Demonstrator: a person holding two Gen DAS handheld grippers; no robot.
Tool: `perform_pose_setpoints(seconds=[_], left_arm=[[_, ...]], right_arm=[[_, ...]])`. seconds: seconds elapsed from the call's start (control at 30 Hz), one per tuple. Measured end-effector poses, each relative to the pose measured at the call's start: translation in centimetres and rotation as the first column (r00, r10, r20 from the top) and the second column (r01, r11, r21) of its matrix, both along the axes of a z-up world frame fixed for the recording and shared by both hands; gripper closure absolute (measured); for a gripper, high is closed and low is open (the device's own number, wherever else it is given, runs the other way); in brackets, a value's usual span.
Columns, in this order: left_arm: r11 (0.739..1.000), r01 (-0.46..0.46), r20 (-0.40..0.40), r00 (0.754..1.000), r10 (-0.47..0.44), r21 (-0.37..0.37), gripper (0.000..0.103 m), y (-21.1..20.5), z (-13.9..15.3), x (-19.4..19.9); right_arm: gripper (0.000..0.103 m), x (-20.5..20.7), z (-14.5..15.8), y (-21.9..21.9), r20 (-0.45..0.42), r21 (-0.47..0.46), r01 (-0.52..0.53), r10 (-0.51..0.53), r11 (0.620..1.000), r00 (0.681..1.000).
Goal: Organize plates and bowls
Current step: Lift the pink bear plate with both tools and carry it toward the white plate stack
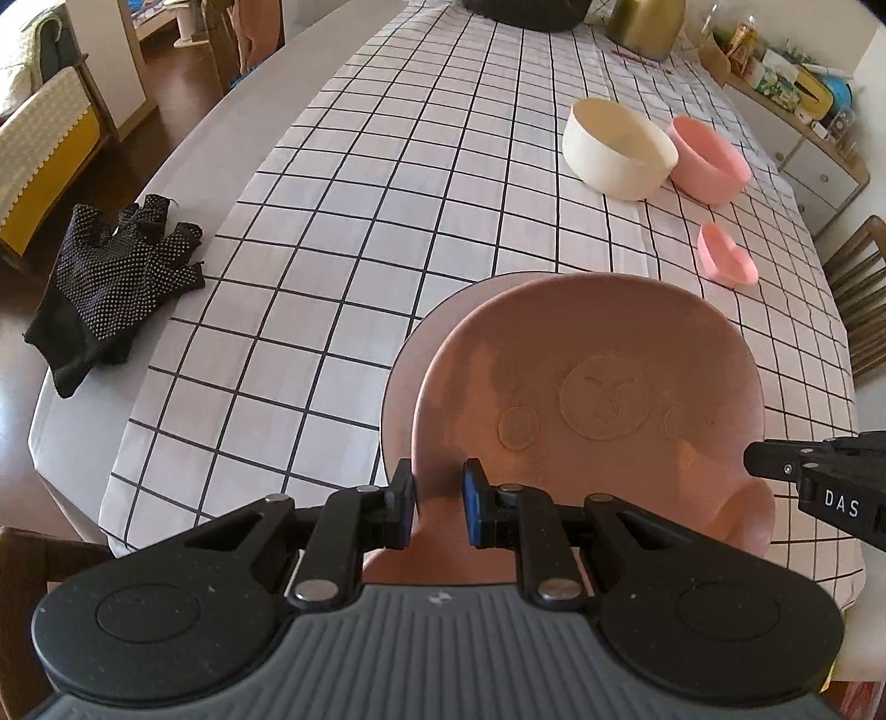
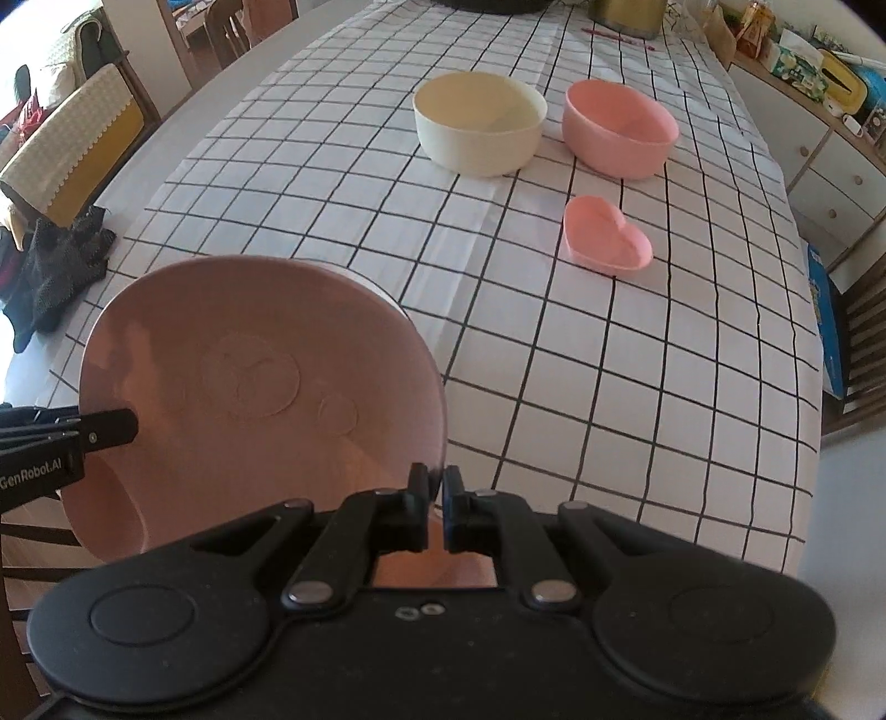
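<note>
A pink plate [image 1: 598, 387] [image 2: 249, 376] with an embossed bear face is held at the near end of the table, over a paler plate [image 1: 407, 360] [image 2: 382, 293] of which only the far rim shows. Whether the two touch I cannot tell. My left gripper [image 1: 440, 501] is shut on the pink plate's left rim. My right gripper [image 2: 436, 498] is shut on its right rim. Farther back on the checked cloth stand a cream bowl [image 1: 620, 149] [image 2: 479, 124] and a pink bowl [image 1: 709, 160] [image 2: 620, 127] side by side. A small pink heart-shaped dish [image 1: 725, 255] [image 2: 606, 235] sits nearer.
Black dotted gloves [image 1: 111, 282] [image 2: 55, 266] lie at the table's left edge. A gold pot [image 1: 645, 25] stands at the far end. Chairs [image 1: 50, 149] flank the left side, and a cluttered cabinet [image 2: 819, 149] runs along the right.
</note>
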State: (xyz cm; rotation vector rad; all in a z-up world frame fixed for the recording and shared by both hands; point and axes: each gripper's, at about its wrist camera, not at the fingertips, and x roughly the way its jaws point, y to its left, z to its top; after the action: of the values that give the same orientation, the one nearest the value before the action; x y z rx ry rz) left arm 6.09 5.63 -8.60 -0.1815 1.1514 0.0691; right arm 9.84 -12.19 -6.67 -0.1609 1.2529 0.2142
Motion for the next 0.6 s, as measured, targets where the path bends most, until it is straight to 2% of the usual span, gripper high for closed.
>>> perform_pose_setpoints(seconds=[0.43,0.53,0.6], left_arm=[[1.0,-0.008,-0.047,0.999,0.008,0.001,0.085,0.5,-1.5,1.2],[1.0,-0.005,-0.045,0.999,0.005,0.004,0.085,0.6,-1.5,1.3],[1.0,-0.002,-0.044,0.999,0.003,0.003,0.085,0.7,-1.4,1.3]], right_arm=[[0.099,0.8,-0.5,0.9,-0.022,0.009,-0.029,0.029,1.0,0.999],[0.098,1.0,-0.6,1.0,-0.025,0.008,-0.03,0.03,1.0,0.999],[0.092,1.0,-0.6,1.0,-0.026,0.013,-0.032,0.032,0.999,0.999]])
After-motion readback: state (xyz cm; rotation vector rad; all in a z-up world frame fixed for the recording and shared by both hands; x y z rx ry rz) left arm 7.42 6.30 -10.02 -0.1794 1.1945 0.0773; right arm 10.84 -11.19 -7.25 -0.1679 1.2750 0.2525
